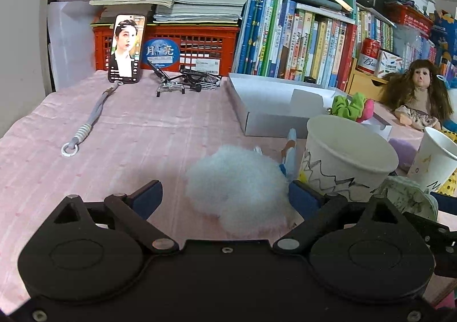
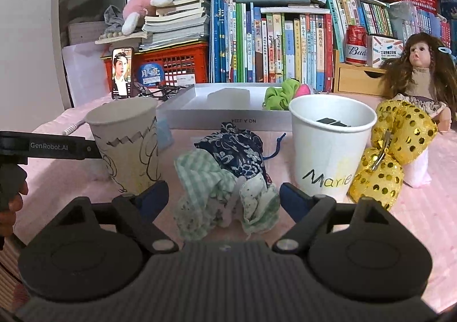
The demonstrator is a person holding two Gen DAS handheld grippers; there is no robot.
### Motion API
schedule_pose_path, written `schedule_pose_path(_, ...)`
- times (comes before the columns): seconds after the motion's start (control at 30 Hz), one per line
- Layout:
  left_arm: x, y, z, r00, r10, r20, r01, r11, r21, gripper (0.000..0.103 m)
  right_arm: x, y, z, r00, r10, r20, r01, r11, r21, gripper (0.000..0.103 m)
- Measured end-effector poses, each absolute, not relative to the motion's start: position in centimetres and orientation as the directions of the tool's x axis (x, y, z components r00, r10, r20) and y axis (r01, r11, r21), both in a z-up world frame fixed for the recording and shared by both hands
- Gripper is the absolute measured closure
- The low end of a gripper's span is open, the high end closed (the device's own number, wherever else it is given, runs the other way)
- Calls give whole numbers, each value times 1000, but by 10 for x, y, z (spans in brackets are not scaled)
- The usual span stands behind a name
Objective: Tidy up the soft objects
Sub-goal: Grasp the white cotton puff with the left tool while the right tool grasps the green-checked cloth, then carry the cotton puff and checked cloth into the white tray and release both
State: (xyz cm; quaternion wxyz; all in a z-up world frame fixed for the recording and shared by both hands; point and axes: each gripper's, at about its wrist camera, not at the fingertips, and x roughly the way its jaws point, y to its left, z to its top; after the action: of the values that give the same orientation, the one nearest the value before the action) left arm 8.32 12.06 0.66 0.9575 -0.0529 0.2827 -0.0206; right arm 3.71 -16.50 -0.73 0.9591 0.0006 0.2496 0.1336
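In the left wrist view a white fluffy pompom (image 1: 237, 187) lies on the pink cloth between the wide-open fingers of my left gripper (image 1: 225, 196), nearer the right finger. A scribbled paper cup (image 1: 347, 156) stands just right of it. In the right wrist view my right gripper (image 2: 222, 196) is open around a crumpled green-checked cloth (image 2: 211, 193). A dark blue floral pouch (image 2: 240, 153) lies just behind the cloth. The scribbled cup (image 2: 125, 145) stands to the left and a white cup marked "Marie" (image 2: 331, 145) to the right. A gold sequin bow (image 2: 394, 156) lies right of that cup.
An open white box (image 2: 228, 119) sits behind the cups, with a green scrunchie (image 2: 278, 97) at its far edge. A doll (image 2: 420, 73) sits at the right. A phone (image 1: 125, 47), a red crate (image 1: 200, 42) and rows of books (image 1: 300, 39) line the back. A lanyard (image 1: 88, 125) lies left.
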Motion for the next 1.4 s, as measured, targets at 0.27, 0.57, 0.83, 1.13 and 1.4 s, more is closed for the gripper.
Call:
schedule_pose_path(0.27, 93, 117, 1, 829, -67, -555, 5, 994, -111, 14, 42, -163, -11, 838, 234, -494, -235, 970, 61, 16)
schedule_pose_path(0.57, 95, 121, 0, 820, -100, -563, 10, 987, -160, 27, 46, -161, -15, 831, 229, -507, -227, 972, 66, 19)
schedule_pose_path(0.83, 94, 121, 4, 817, -108, -566, 3, 983, -183, 38, 47, -160, -17, 824, 226, -520, -232, 971, 55, 33)
schedule_pose_path(1.13, 89, 126, 23, 831, -63, -553, -31, 987, -158, 39, 41, -163, -7, 820, 244, -517, -260, 965, 43, 49)
schedule_pose_path(1.4, 89, 134, 39, 839, -50, -542, -51, 984, -169, 39, 33, -164, 17, 851, 271, -450, -285, 958, 37, 50)
